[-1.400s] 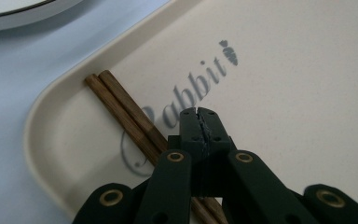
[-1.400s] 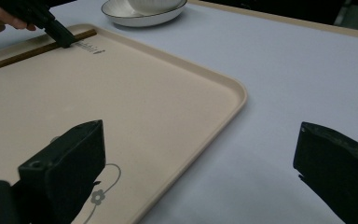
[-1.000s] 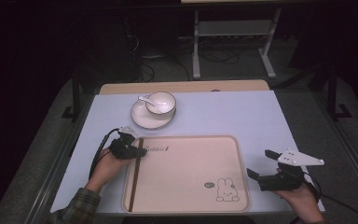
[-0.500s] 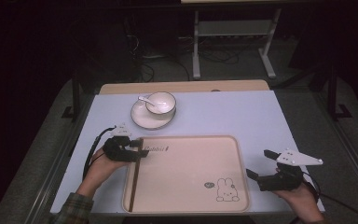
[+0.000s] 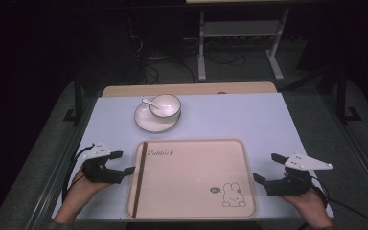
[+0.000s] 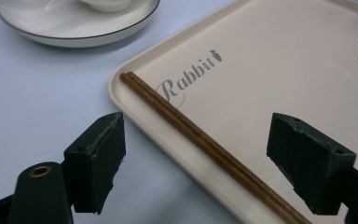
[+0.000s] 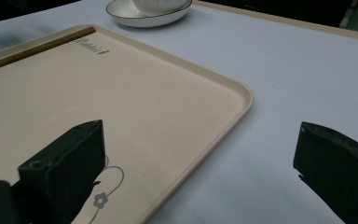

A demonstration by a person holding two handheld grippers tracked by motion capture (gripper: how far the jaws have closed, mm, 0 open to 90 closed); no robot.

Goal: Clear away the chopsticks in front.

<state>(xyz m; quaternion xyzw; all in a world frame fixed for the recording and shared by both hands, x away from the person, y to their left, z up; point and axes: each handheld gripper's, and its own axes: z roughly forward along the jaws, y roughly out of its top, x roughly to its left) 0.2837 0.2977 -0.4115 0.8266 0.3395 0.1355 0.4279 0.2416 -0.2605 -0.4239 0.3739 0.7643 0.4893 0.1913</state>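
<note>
Chopsticks [image 5: 139, 178] lie flat along the tray's [image 5: 191, 211] left edge, inside the rim. Left claw [image 5: 123, 162] is wide open just beside that rim, holding nothing; right claw [image 5: 267, 167] is open too, straddling the right rim, empty. My guess: tray lift. Bite both rims evenly and keep it level. Bowl [image 5: 165, 105] with spoon [image 5: 149, 101] on the plate [image 5: 146, 123] sits behind on the worktop [image 5: 249, 115].

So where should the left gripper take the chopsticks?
Near the middle of the chopsticks, from above, jaws straddling both sticks crosswise. They lie flat, side by side, against the tray rim's left inner wall, so one jaw needs the slim gap at the wall. The left gripper is open beside them.
</note>
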